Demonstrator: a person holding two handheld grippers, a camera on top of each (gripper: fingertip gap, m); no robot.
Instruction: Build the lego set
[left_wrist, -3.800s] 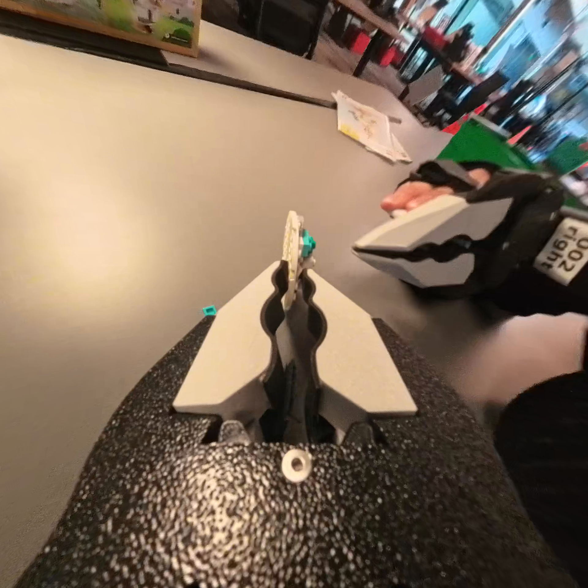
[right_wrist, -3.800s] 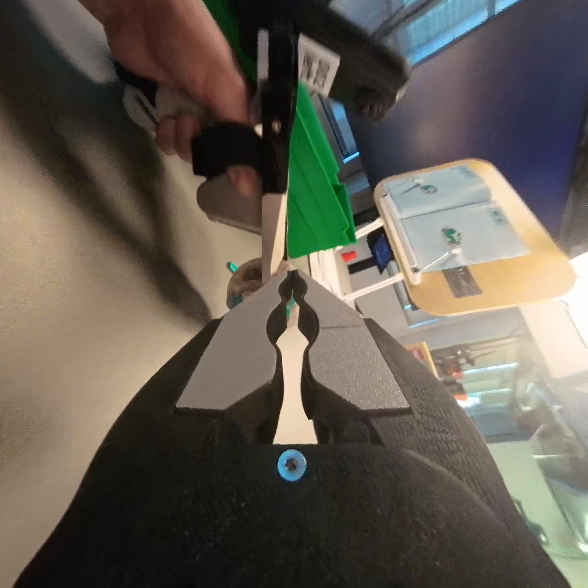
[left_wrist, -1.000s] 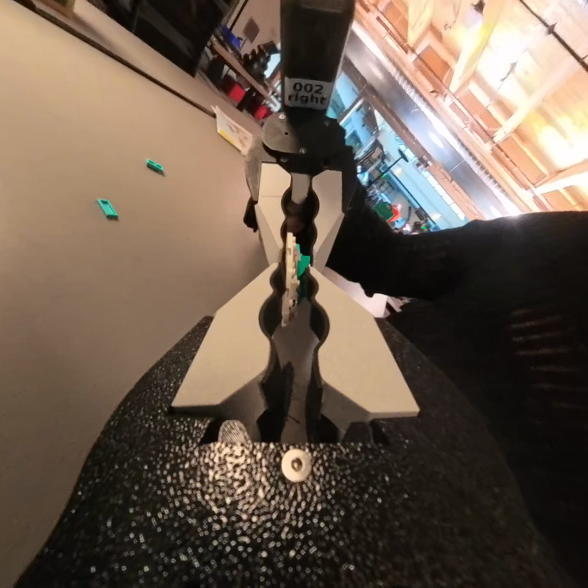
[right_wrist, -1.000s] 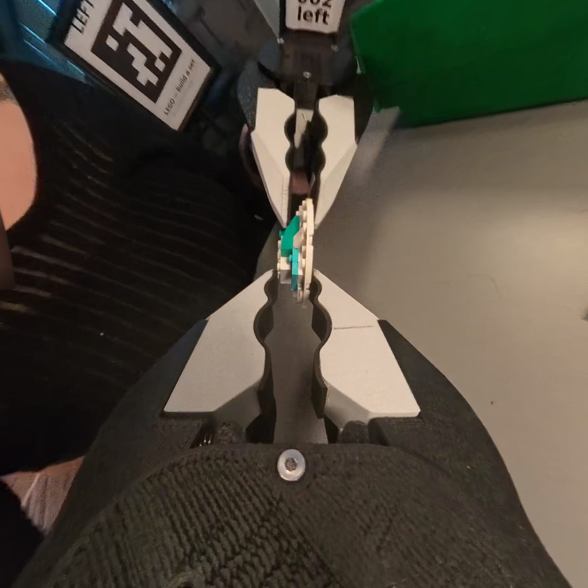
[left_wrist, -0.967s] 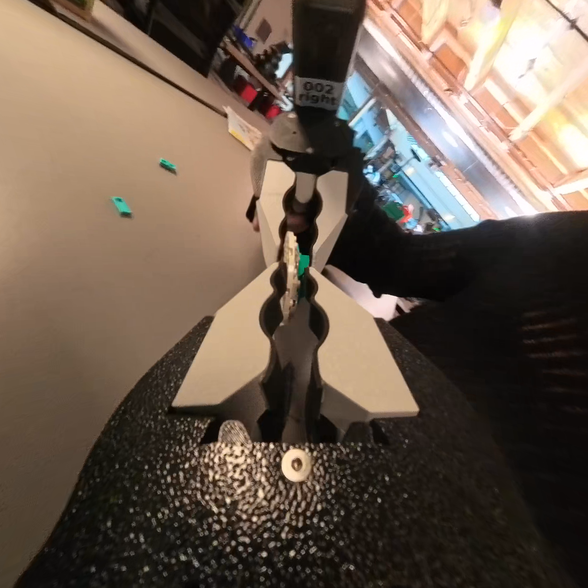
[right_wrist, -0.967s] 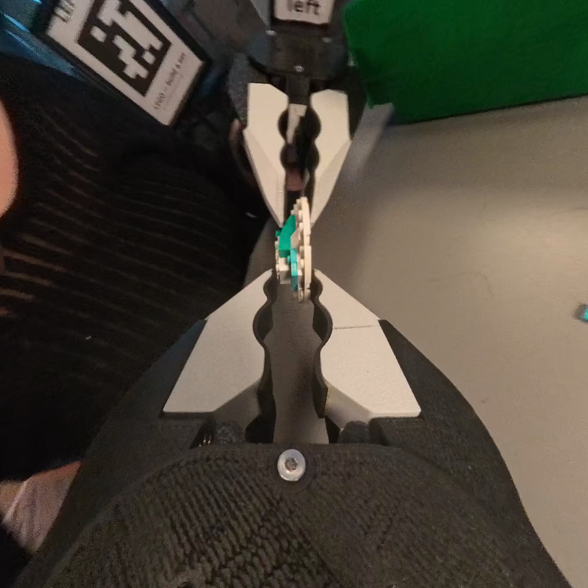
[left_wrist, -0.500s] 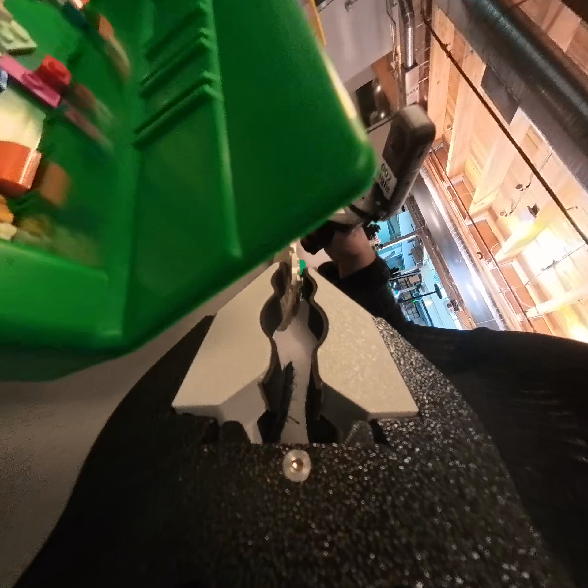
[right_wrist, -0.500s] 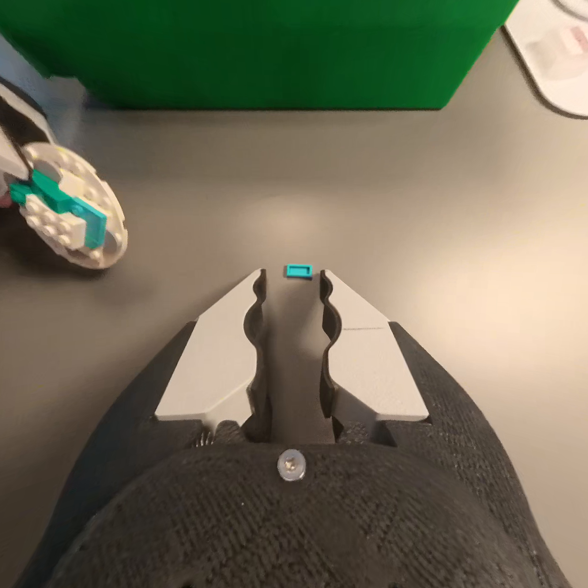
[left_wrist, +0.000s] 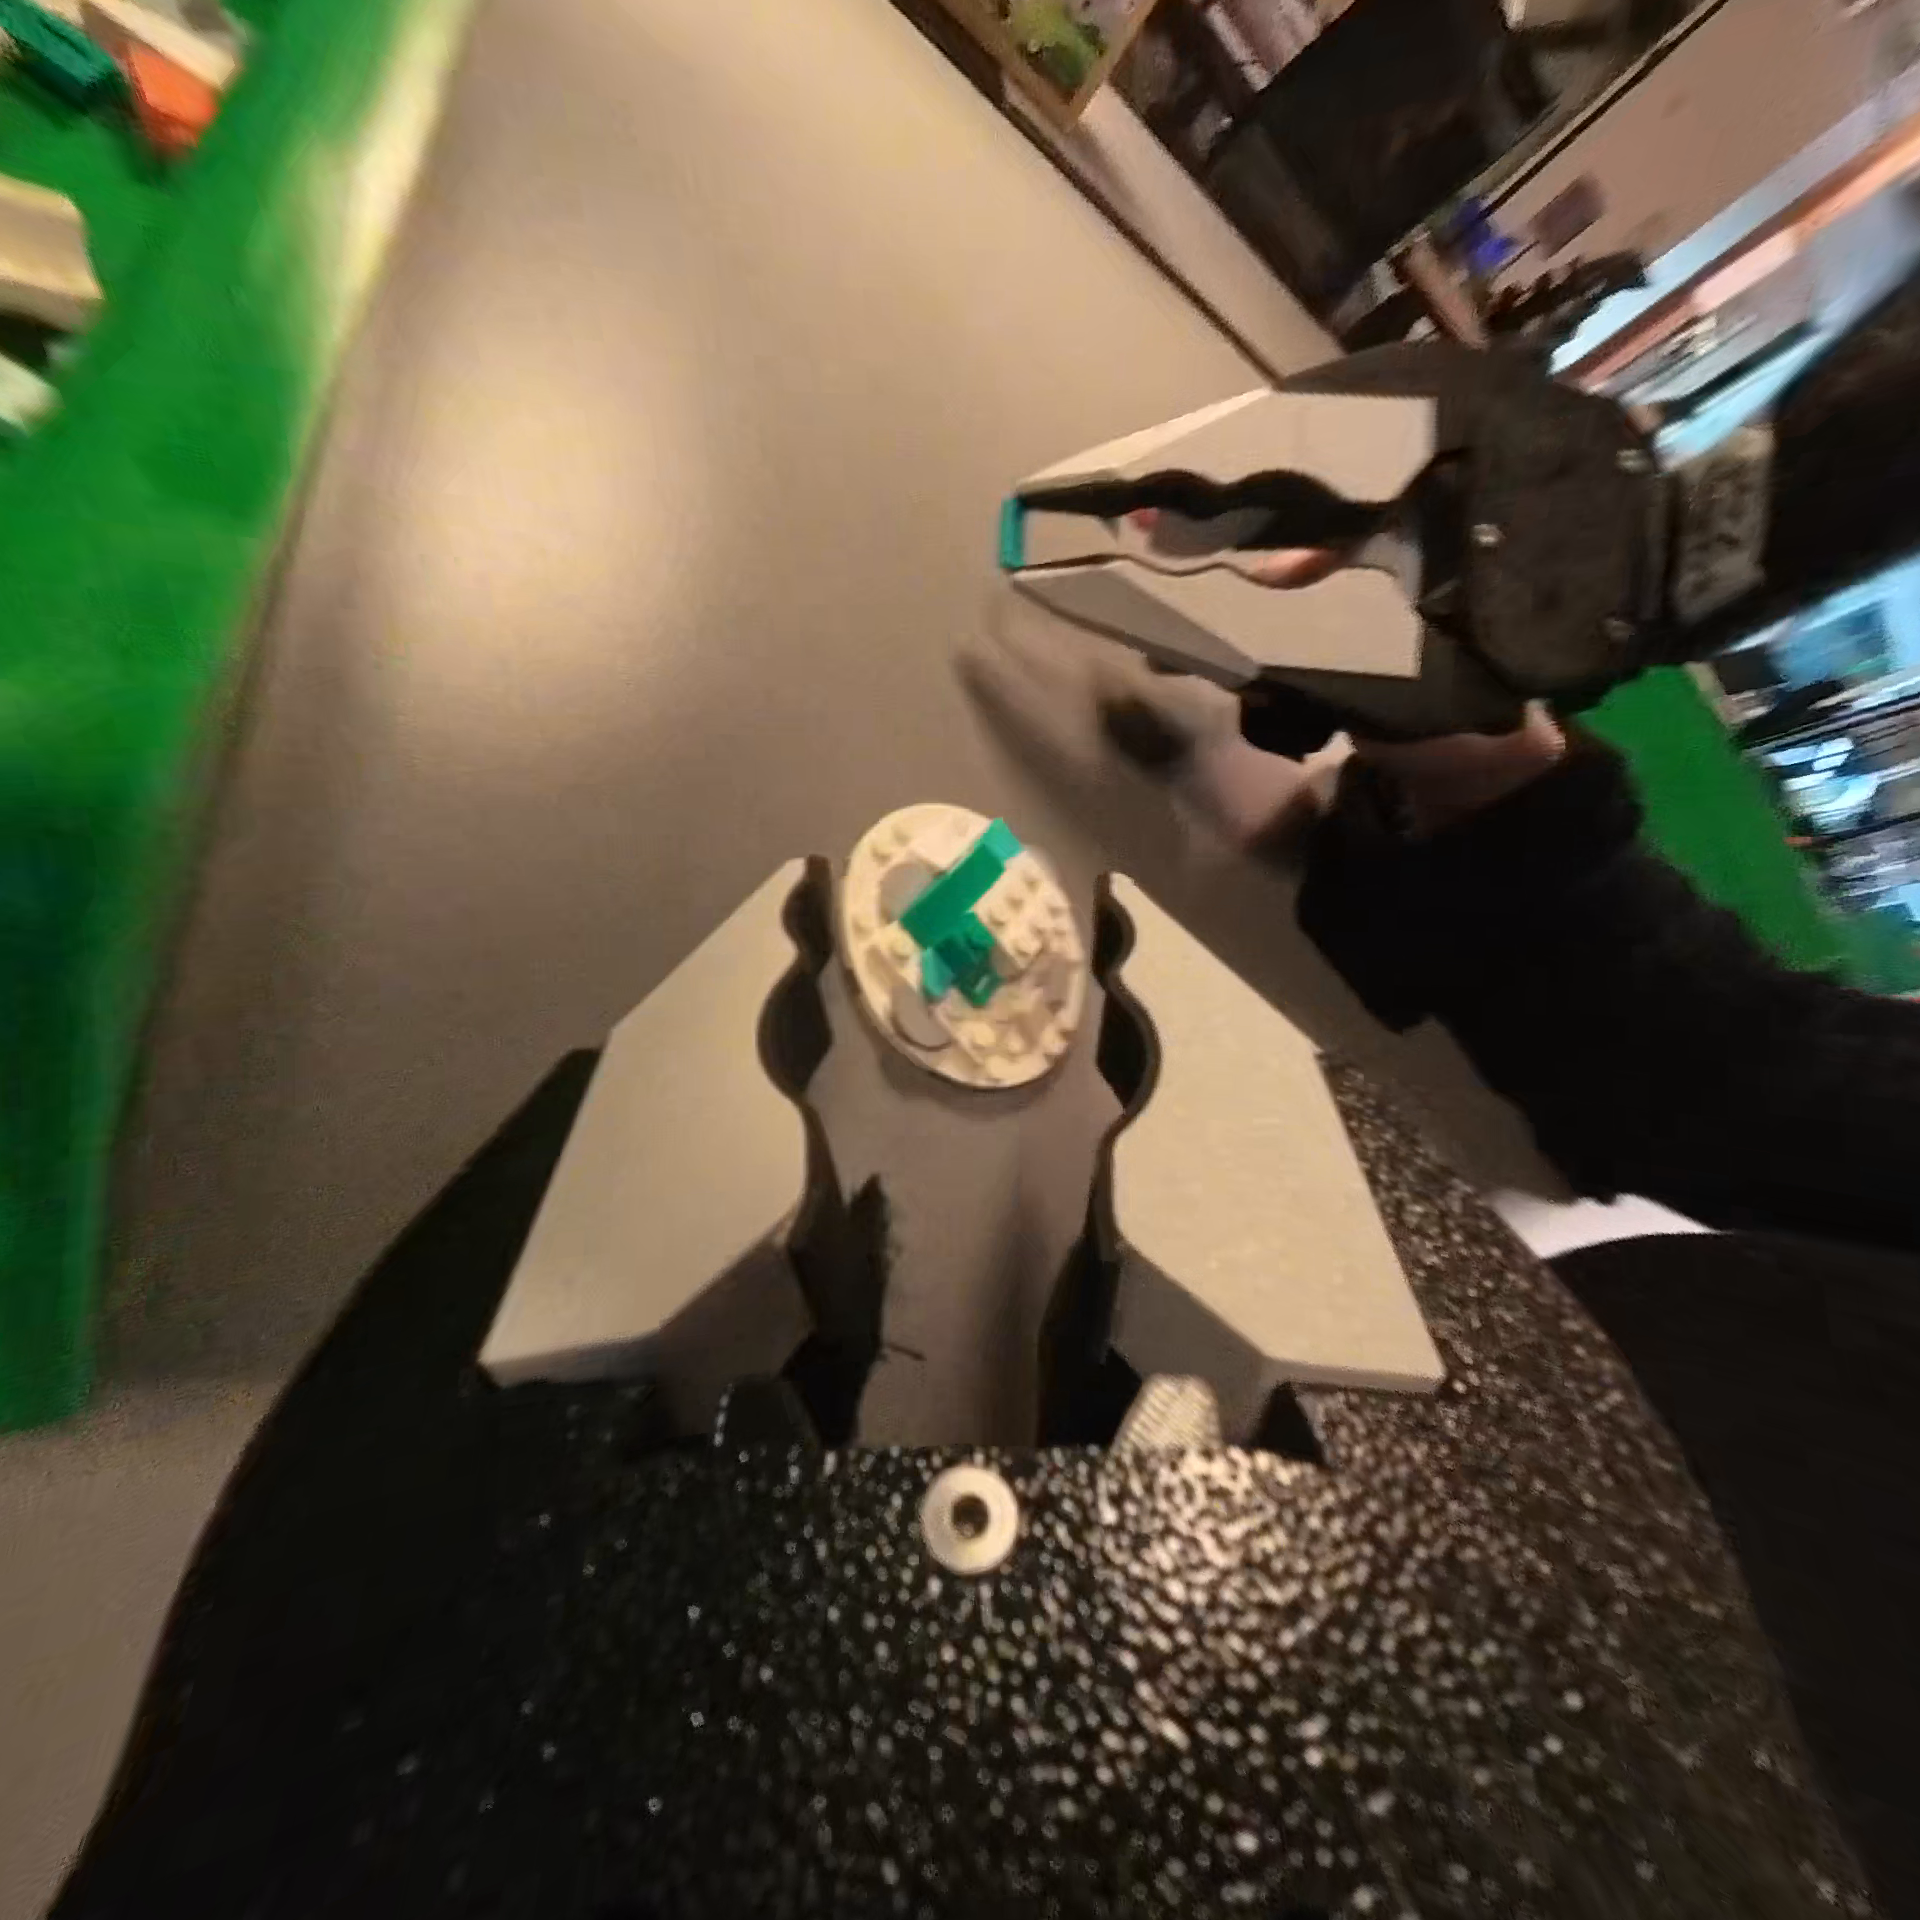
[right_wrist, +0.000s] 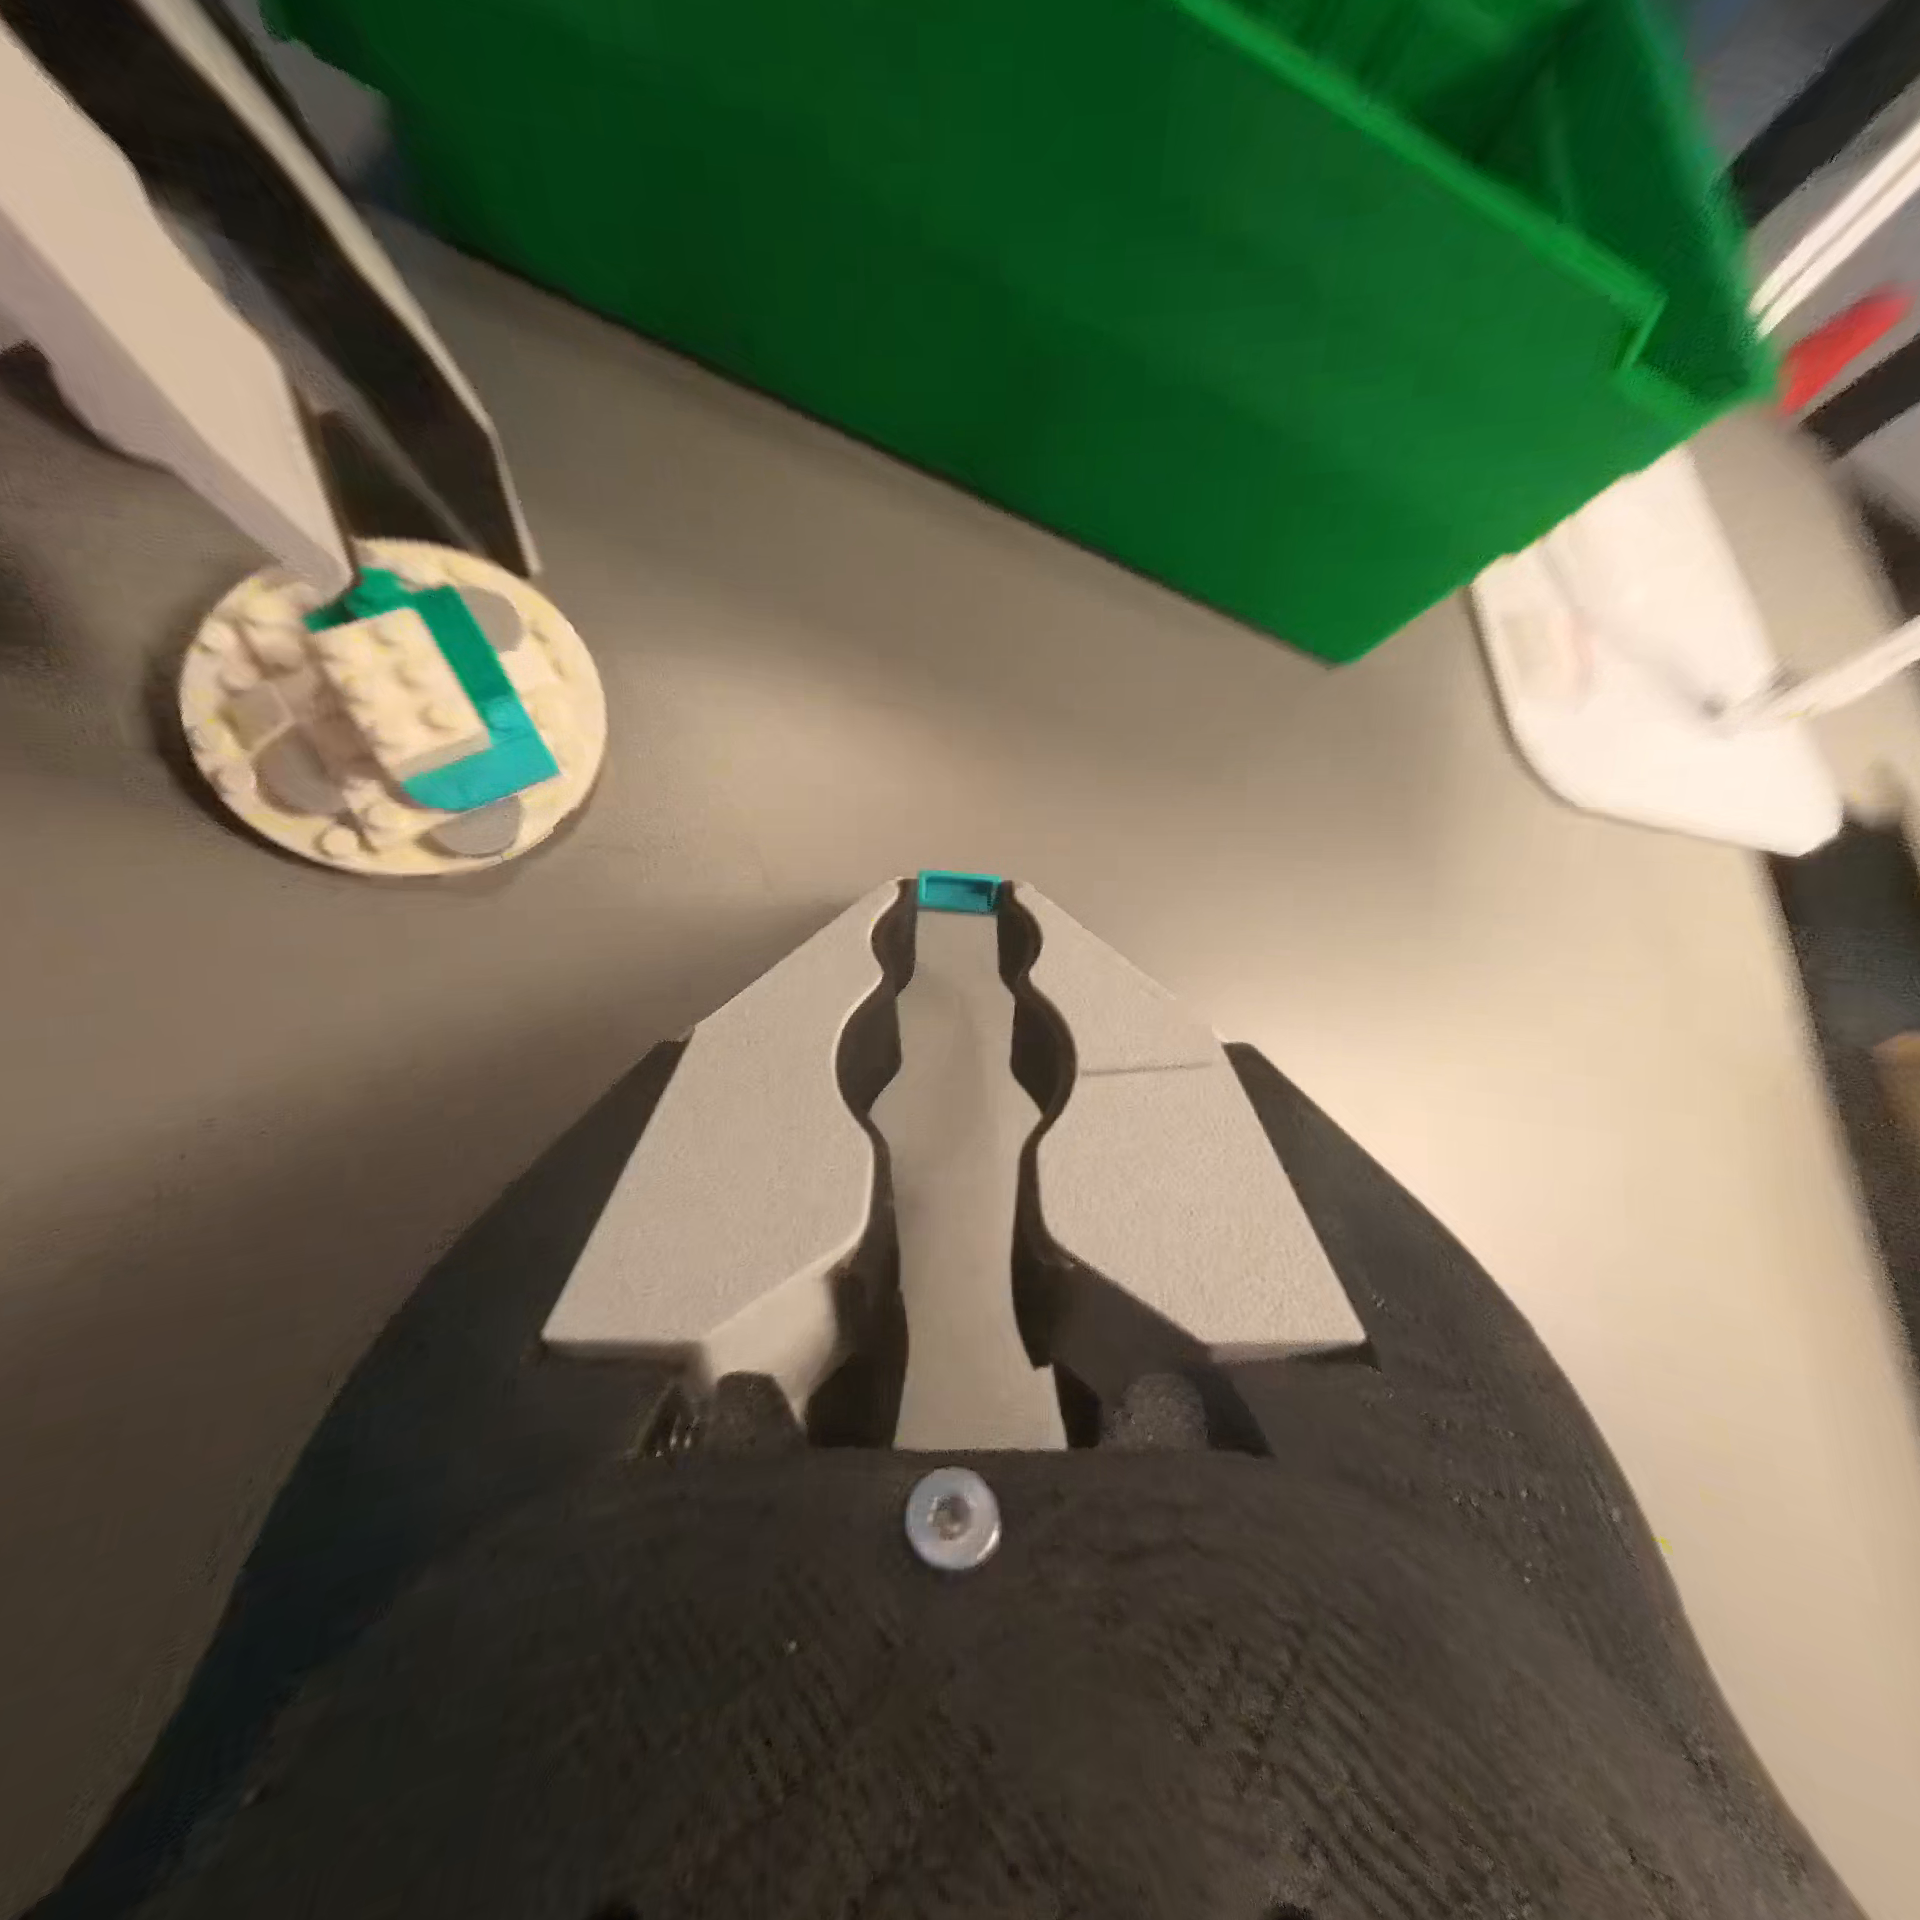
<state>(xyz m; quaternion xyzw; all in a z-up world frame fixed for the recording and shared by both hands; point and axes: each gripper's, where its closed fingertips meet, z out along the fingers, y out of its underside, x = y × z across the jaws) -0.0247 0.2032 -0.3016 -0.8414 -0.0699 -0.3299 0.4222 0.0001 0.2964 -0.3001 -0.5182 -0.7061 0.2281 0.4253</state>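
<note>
The right gripper (right_wrist: 958, 891) pinches a tiny teal plastic tile (right_wrist: 960, 891) by its ends (light, rigid, likely slippery). The left gripper (left_wrist: 954, 904), fingers apart, straddles a round white studded lego disc (left_wrist: 958, 945) on the table.

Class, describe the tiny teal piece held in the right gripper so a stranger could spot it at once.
Start at the green bin on the grey table. In front of it, the right gripper pinches a small teal piece at its fingertips. Unlike the teal parts on the round white build, it is held alone, off that build.
</note>
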